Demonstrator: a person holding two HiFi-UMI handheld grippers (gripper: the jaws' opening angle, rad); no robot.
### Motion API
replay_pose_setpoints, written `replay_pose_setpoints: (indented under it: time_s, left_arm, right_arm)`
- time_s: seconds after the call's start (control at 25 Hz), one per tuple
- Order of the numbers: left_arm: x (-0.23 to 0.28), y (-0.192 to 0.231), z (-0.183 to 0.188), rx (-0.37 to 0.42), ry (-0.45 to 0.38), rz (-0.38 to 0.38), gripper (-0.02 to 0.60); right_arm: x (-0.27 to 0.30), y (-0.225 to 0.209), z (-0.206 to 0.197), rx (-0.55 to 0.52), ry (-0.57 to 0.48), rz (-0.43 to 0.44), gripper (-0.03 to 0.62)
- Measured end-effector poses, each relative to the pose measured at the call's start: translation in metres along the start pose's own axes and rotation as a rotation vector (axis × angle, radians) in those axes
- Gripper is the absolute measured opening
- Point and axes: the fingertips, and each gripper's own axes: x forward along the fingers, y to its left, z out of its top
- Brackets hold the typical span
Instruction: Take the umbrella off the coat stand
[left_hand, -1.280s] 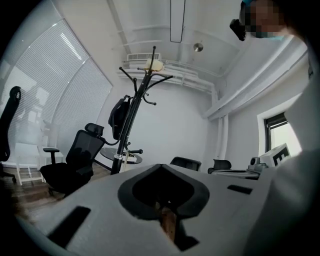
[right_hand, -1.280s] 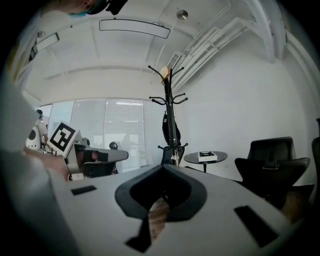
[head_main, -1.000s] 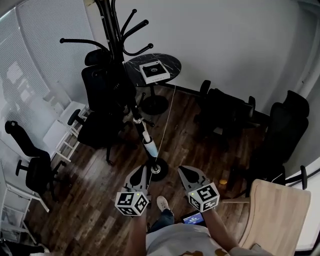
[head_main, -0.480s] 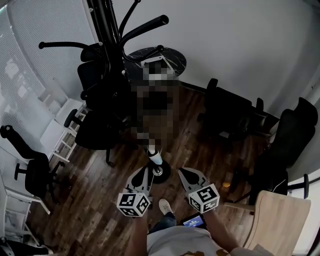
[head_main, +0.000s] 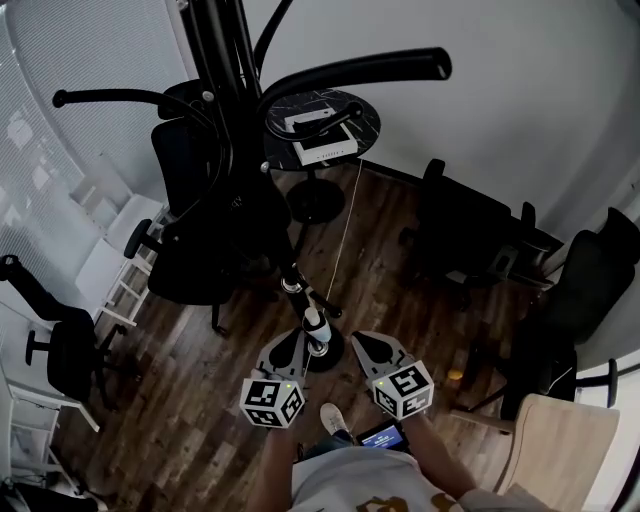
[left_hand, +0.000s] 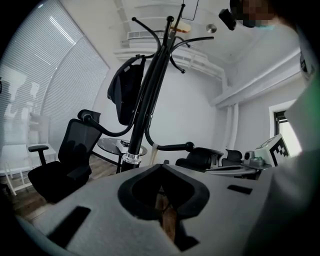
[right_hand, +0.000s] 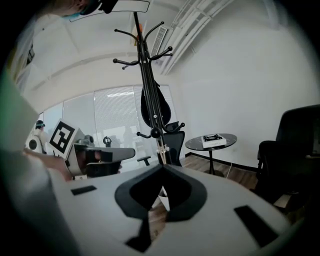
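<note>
A tall black coat stand (head_main: 225, 60) rises right in front of me, its hooks spreading near the head camera and its round base (head_main: 322, 352) on the wood floor. A black folded bundle, apparently the umbrella (right_hand: 152, 107), hangs high against the pole; it also shows as a dark umbrella shape (left_hand: 125, 90) in the left gripper view. My left gripper (head_main: 290, 338) and right gripper (head_main: 362, 340) are low, side by side, just short of the base. Both have their jaws together with nothing between them, well below the bundle.
A round black table (head_main: 355, 112) with a white box (head_main: 320, 140) stands behind the stand. Black office chairs sit left (head_main: 195, 220) and right (head_main: 470, 230). White shelving (head_main: 110, 270) lines the left wall. A light wooden chair (head_main: 560, 450) is at my right.
The view has closed in on the stand: its hooks loom larger and nearer the camera. Both grippers stay low by the base, still shut.
</note>
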Motion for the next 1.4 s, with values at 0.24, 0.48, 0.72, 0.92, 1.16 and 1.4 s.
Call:
replay_pose_setpoints:
  time_s: [0.24, 0.48, 0.72, 0.92, 1.16, 1.4]
  left_arm:
    - [0.022, 0.006, -0.002, 0.002, 0.013, -0.053, 0.02]
    - [0.039, 0.019, -0.002, 0.024, 0.019, -0.082, 0.02]
    - [0.052, 0.025, 0.001, 0.05, 0.023, -0.098, 0.021]
    - [0.064, 0.018, -0.007, 0.085, 0.067, -0.164, 0.021]
    - [0.075, 0.015, -0.011, 0.128, 0.098, -0.189, 0.023]
    - [0.077, 0.015, -0.011, 0.208, 0.123, -0.2, 0.027]
  right_arm:
    - [0.024, -0.007, -0.002, 0.012, -0.018, 0.003, 0.012]
    - [0.046, -0.005, -0.002, 0.007, -0.016, 0.02, 0.012]
    - [0.062, -0.007, -0.001, 0.003, -0.027, 0.025, 0.012]
    - [0.071, -0.012, 0.002, 0.01, -0.028, 0.008, 0.012]
    - [0.076, -0.018, 0.001, 0.026, -0.024, 0.001, 0.012]
    - [0.077, -0.016, 0.002, 0.027, -0.028, 0.0, 0.012]
